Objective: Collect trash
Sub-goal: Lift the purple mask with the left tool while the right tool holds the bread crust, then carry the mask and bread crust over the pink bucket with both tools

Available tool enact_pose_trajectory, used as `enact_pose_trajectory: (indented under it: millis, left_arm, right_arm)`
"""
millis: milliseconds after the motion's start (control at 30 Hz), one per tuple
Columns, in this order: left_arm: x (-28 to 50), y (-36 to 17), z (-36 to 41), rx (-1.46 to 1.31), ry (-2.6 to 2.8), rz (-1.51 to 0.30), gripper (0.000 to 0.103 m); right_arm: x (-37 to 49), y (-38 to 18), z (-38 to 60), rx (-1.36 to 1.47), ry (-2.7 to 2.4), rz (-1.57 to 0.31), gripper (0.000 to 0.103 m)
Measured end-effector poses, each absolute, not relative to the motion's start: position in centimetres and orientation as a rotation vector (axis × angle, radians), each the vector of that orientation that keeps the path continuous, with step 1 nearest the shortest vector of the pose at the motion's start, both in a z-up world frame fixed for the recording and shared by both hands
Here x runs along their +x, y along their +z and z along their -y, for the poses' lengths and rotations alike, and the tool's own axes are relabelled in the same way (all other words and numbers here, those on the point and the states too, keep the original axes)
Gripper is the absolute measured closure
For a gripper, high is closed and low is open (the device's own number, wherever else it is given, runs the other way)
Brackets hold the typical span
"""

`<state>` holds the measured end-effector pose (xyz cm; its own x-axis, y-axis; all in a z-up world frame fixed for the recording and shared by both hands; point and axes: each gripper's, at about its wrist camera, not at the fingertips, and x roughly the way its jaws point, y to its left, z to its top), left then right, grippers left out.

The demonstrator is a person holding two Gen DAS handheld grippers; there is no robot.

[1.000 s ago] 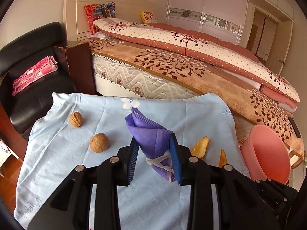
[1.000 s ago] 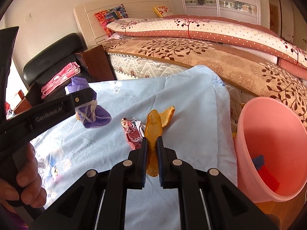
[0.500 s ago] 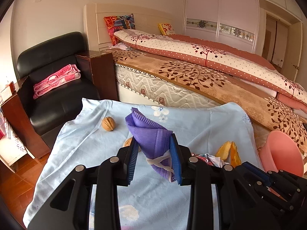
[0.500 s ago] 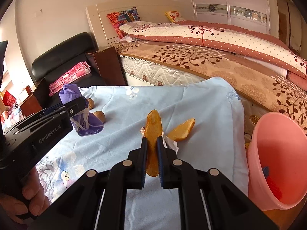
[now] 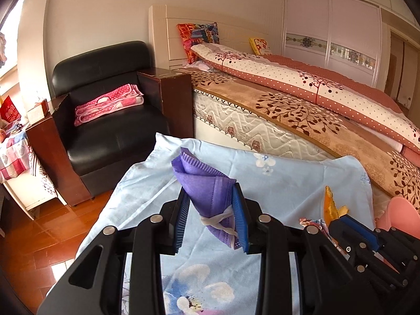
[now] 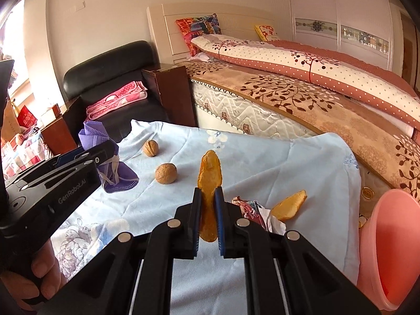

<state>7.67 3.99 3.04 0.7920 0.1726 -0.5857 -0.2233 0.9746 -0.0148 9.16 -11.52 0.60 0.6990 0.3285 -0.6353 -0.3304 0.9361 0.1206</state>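
Both my claws have lifted off the tabletop [image 6: 302, 157]: left claw [image 5: 211, 218] grips the purple mask [image 5: 207, 191], right claw [image 6: 208, 211] pinches the peel [image 6: 209, 183]; bin [image 6: 393, 249] next.

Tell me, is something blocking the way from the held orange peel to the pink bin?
Nothing visible does. The right gripper holds the orange peel above the blue cloth; the crumpled wrapper and second peel lie lower, before the pink bin.

Bed [image 5: 302, 110], black armchair [image 5: 110, 110], white wardrobe [image 5: 328, 31], wooden floor [image 5: 47, 231]
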Motion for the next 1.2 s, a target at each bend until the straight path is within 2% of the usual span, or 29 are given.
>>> enact_pose_trajectory:
  millis: [1200]
  left_arm:
    - [5.0, 4.0, -7.5, -0.081, 0.372, -0.615, 0.071]
  right_arm:
    - [8.6, 0.9, 8.4, -0.043, 0.465, -0.683, 0.093]
